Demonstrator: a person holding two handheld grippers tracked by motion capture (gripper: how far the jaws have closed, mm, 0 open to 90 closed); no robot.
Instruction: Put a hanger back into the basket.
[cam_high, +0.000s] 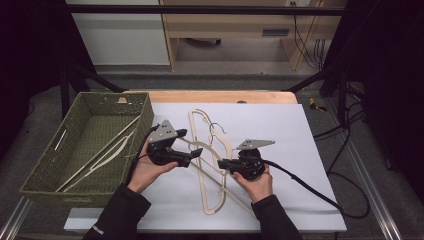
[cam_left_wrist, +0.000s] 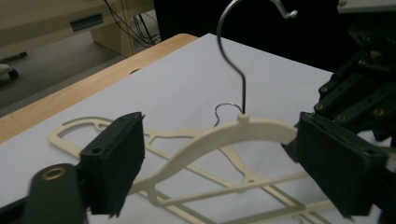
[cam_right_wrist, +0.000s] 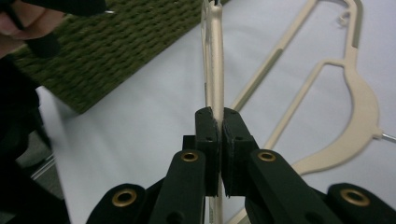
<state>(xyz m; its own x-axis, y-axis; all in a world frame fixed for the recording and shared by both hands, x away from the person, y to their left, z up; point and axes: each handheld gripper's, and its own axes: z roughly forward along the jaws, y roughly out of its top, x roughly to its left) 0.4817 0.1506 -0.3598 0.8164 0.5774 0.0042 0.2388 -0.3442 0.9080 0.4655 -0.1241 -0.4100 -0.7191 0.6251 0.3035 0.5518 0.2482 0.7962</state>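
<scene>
Cream plastic hanger pinched at one end, free at the other

Cream-coloured and thin, the raised plastic hanger (cam_high: 204, 150) sits between the two hand-held tools over the white sheet covering the wooden table (cam_high: 280, 125). Its long axis runs roughly from the person's left to right, just above the sheet, and in the left gripper view its silver wire hook (cam_left_wrist: 233, 60) stands upright from the middle of its arched top. The black right gripper (cam_high: 223, 163), nearest the person's side, is clenched on one end of this hanger: in the right gripper view its pads press flat against the hanger's thin edge, which rises straight away between them. The black left gripper (cam_high: 195, 152) is released; its jaws stand wide, with the hanger's arched top passing between them, clear of the near pad, while contact at the far pad cannot be told. Beneath and beyond, more cream hangers (cam_high: 210, 197) lie flat on the sheet, crossing one another. Farther left, at the table's edge, the green woven basket (cam_high: 142, 107) holds a further cream hanger (cam_high: 107, 152) lying along its floor.
</scene>
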